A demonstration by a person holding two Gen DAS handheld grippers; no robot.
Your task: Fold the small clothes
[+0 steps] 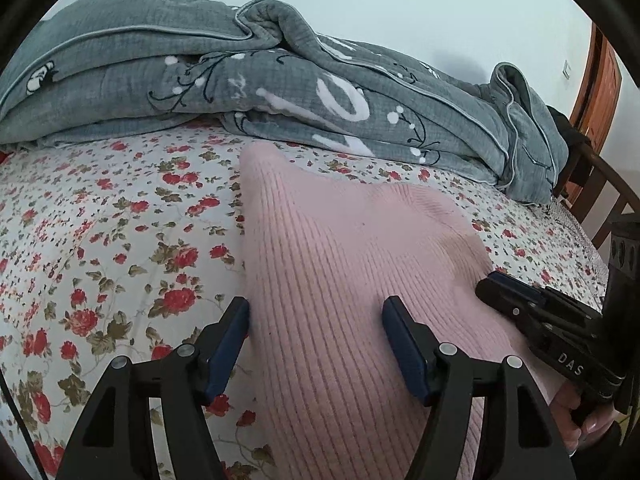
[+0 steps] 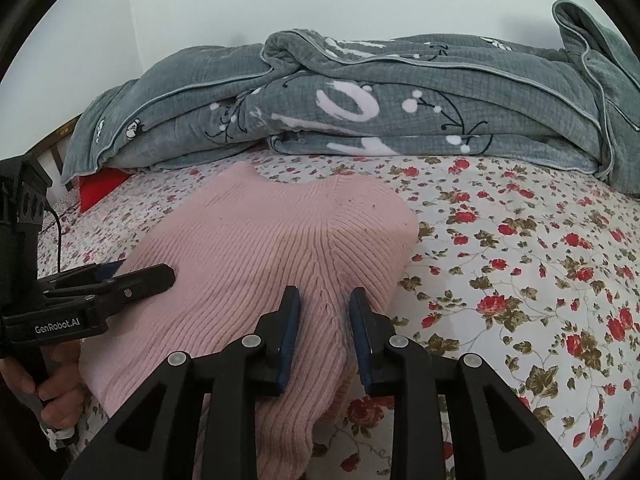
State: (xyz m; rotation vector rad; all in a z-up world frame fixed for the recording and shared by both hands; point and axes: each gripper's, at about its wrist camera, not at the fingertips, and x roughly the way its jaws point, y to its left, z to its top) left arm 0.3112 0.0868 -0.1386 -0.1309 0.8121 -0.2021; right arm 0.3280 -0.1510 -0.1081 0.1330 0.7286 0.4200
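Your pink sweater [image 2: 256, 248] lies partly folded at 12 o'clock; left gripper [image 1: 316, 344] apart, right gripper [image 2: 325, 328] narrowly apart, neither clamped.

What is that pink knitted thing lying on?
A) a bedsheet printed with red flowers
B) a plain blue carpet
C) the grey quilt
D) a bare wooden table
A: the pink knit garment lies on the flowered sheet, with the grey quilt piled behind it.

Pink sweater [image 2: 256, 240] on floral bedsheet [image 2: 520, 260], right gripper [image 2: 325, 308] fingers apart above it
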